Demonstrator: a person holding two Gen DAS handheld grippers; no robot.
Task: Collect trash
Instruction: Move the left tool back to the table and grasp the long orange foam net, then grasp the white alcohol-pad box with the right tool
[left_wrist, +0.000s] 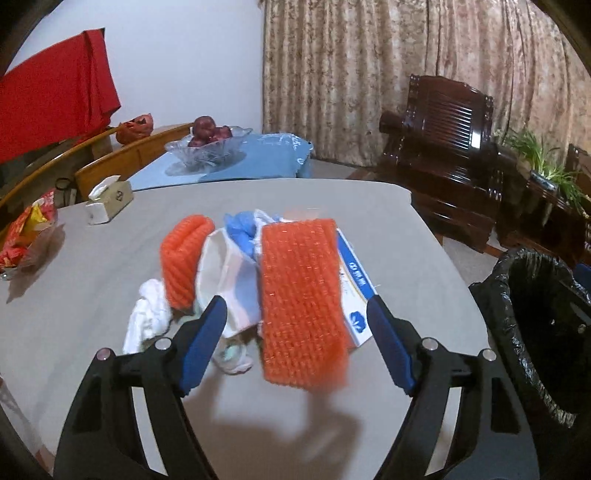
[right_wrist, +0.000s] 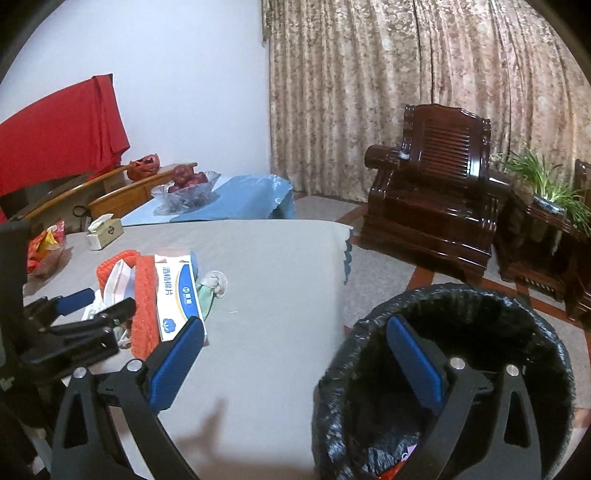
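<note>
A pile of trash lies on the grey table (left_wrist: 388, 229): an orange foam net (left_wrist: 303, 306), a white and blue carton (left_wrist: 356, 291), a second orange net (left_wrist: 186, 254), blue plastic (left_wrist: 242, 230) and white tissue (left_wrist: 147, 317). My left gripper (left_wrist: 297, 325) is open, its blue pads either side of the orange net and carton, just above the pile. My right gripper (right_wrist: 295, 354) is open and empty, its right finger (right_wrist: 413, 362) over the black-lined bin (right_wrist: 546, 350). The pile (right_wrist: 147, 299) and left gripper (right_wrist: 99, 306) also show at left in the right wrist view.
The bin (left_wrist: 535, 325) stands off the table's right edge. A tissue box (left_wrist: 109, 201) and red snack packets (left_wrist: 26, 232) sit at the far left. A glass fruit bowl (left_wrist: 207, 146) stands on a blue table behind. A dark wooden armchair (right_wrist: 436, 206) and plant (right_wrist: 546, 188) stand right.
</note>
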